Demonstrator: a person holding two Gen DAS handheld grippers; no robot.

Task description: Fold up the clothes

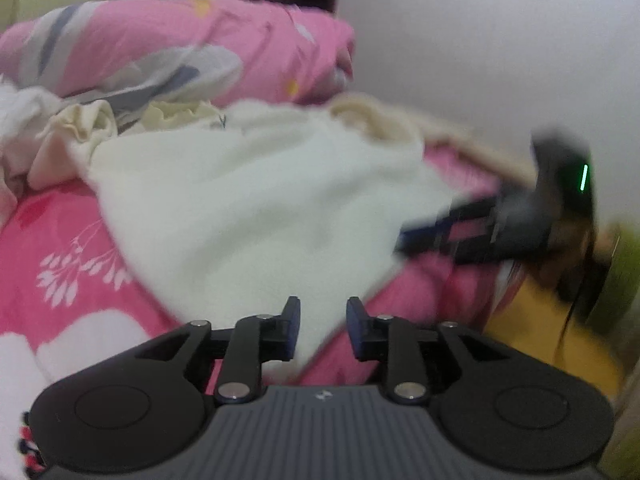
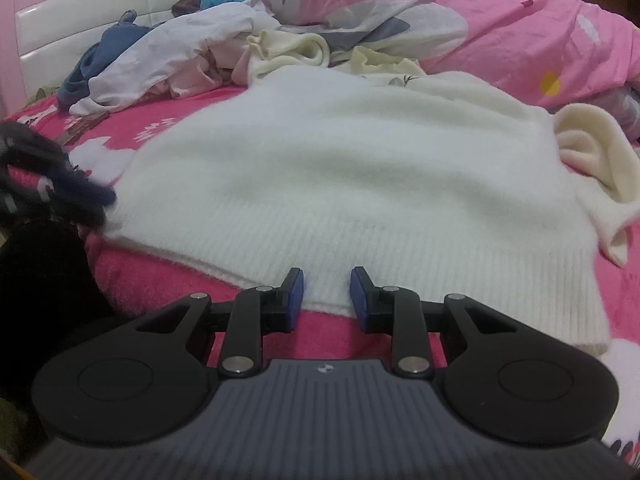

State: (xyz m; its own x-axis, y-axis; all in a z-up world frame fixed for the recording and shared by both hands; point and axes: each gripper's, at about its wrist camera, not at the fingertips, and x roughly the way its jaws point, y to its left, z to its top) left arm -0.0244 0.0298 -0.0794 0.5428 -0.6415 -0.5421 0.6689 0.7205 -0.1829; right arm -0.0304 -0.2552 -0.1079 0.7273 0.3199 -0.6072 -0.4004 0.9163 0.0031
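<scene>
A white knit sweater (image 2: 340,184) lies spread flat on a pink bed sheet (image 2: 160,280); it also shows in the left wrist view (image 1: 248,208). My right gripper (image 2: 326,294) is open, its blue pads just over the sweater's ribbed hem at the near edge. My left gripper (image 1: 323,326) is open at the sweater's left corner, with cloth showing between the pads. In the right wrist view the left gripper (image 2: 96,196) is a blur at the sweater's left edge. In the left wrist view the right gripper (image 1: 404,240) is a blur at the sweater's right.
A pile of other clothes (image 2: 168,56), white, cream and blue, lies behind the sweater. A rolled pink quilt (image 2: 480,20) is at the back right. A pink and white headboard (image 2: 80,12) stands at the far left. A cream sleeve (image 2: 600,152) is bunched at the right.
</scene>
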